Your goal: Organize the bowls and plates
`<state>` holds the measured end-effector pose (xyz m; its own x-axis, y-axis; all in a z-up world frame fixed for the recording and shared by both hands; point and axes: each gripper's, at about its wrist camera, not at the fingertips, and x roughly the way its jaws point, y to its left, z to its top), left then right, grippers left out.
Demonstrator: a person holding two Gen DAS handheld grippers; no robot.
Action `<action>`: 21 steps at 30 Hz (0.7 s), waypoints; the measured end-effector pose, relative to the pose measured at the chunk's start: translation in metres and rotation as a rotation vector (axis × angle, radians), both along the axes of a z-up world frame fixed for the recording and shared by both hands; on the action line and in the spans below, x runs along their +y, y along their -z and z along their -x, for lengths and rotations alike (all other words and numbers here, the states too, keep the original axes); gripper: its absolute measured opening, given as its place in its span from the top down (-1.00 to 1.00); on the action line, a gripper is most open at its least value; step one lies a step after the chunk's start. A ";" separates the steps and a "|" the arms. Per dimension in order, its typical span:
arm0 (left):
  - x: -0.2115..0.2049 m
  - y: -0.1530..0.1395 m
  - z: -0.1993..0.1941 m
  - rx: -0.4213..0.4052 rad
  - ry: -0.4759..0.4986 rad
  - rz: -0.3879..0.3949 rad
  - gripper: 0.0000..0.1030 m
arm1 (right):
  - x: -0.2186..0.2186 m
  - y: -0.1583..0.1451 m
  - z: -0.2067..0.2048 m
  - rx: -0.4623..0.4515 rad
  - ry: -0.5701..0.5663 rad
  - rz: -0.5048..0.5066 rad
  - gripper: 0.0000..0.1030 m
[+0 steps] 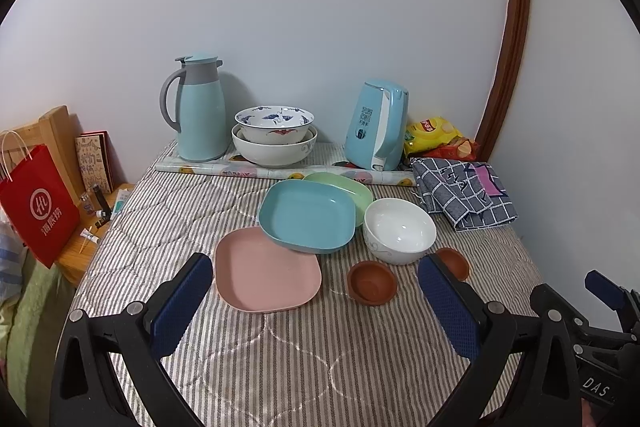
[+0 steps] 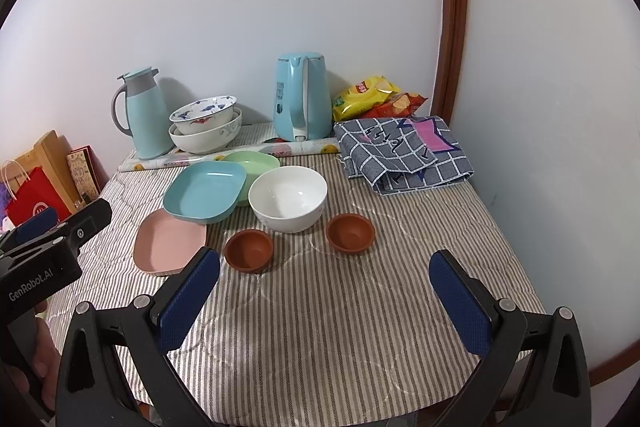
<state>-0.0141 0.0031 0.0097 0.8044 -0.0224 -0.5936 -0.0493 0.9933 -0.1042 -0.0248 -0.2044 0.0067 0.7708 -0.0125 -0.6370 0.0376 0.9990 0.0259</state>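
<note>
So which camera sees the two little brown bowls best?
The right wrist view: both brown bowls sit whole and unblocked. In the left wrist view, one bowl is clear, but a blue finger hides much of the other.

plates [image 2: 204,193] left | bowl [image 2: 288,197] right | cups [image 2: 249,250] in front
</note>
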 end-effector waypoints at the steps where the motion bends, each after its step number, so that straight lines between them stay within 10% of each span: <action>1: 0.000 0.000 0.001 0.000 0.001 -0.002 -1.00 | 0.000 0.000 0.000 0.002 -0.002 -0.002 -1.00; 21: 0.002 -0.003 -0.002 0.002 -0.002 -0.010 -1.00 | 0.003 -0.001 -0.003 -0.001 -0.005 -0.004 -1.00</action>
